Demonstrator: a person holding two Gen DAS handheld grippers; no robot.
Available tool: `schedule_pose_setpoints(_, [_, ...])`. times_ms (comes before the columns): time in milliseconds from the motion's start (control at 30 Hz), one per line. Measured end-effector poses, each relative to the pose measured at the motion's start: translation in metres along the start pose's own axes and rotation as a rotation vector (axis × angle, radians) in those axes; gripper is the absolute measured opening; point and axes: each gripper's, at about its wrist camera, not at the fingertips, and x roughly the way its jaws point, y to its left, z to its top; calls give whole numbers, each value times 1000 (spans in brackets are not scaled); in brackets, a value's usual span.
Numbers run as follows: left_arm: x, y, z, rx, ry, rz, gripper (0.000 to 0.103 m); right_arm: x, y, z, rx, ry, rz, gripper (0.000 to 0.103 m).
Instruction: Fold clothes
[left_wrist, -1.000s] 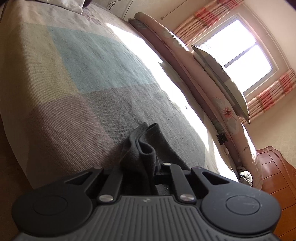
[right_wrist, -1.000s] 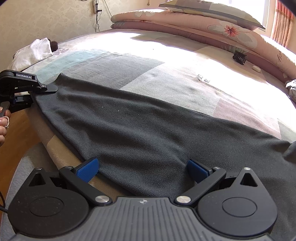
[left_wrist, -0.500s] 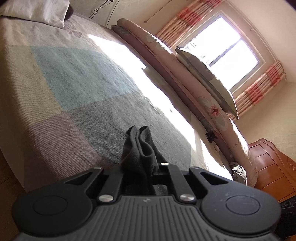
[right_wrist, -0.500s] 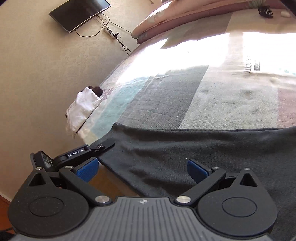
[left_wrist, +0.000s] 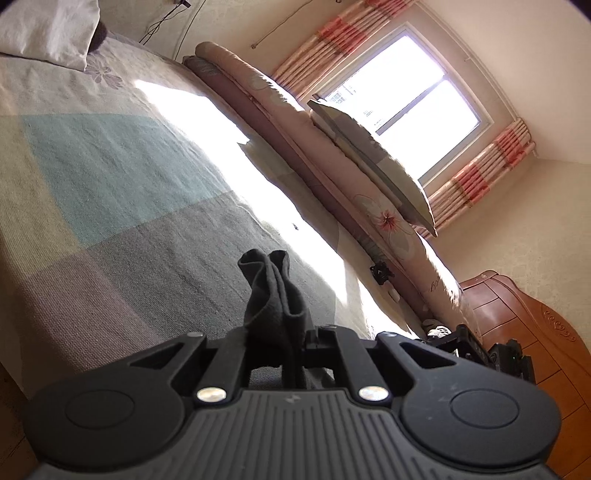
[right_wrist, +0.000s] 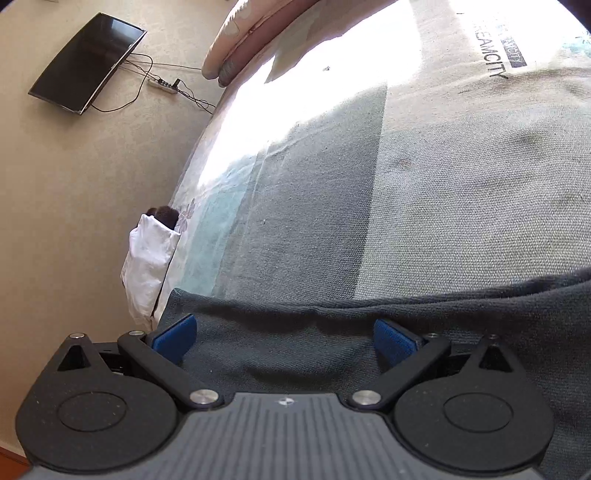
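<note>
A dark grey garment (right_wrist: 332, 332) lies spread along the near edge of the bed. In the left wrist view my left gripper (left_wrist: 280, 332) is shut on a bunched corner of the dark grey garment (left_wrist: 273, 291), which sticks up between its jaws above the bed cover. In the right wrist view my right gripper (right_wrist: 284, 339) is open, its blue pads (right_wrist: 173, 338) wide apart over the cloth near its left corner. The cloth lies under and between the pads, and I cannot tell whether they touch it.
The patchwork bed cover (left_wrist: 110, 192) fills both views. A rolled floral quilt (left_wrist: 332, 177) and a pillow (left_wrist: 369, 162) lie along the window side. A white pillow (right_wrist: 147, 258) sits at the bed's corner, a wooden cabinet (left_wrist: 517, 325) stands right, and a wall television (right_wrist: 85, 62) hangs beyond.
My left gripper has lifted a little with the garment corner. My right gripper has swung left along the garment's edge and rolled, so the wall and television now show; the left gripper has left its view.
</note>
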Motion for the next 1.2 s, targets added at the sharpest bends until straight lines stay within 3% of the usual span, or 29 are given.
schedule_pose_setpoints(167, [-2,0,-1,10,4,5,6,-1,3,-1,7,-24,-17,103])
schedule_pose_setpoints(600, [-6,-4,-4,29,14,5,6,-35,14,-63,82,7,-27,103])
schedule_pose_setpoints(767, [-6,-3,-6,24,18,3,6,-30,15,-64,32,-20,-85,103])
schedule_pose_setpoints(967, [-7,-3,-6,20,21,-2,6,-27,16,-75,74,21,-58,103])
schedule_pose_setpoints(1200, [-6,-4,-7,30,31,2,6,-24,15,-81,81,2,-55,103])
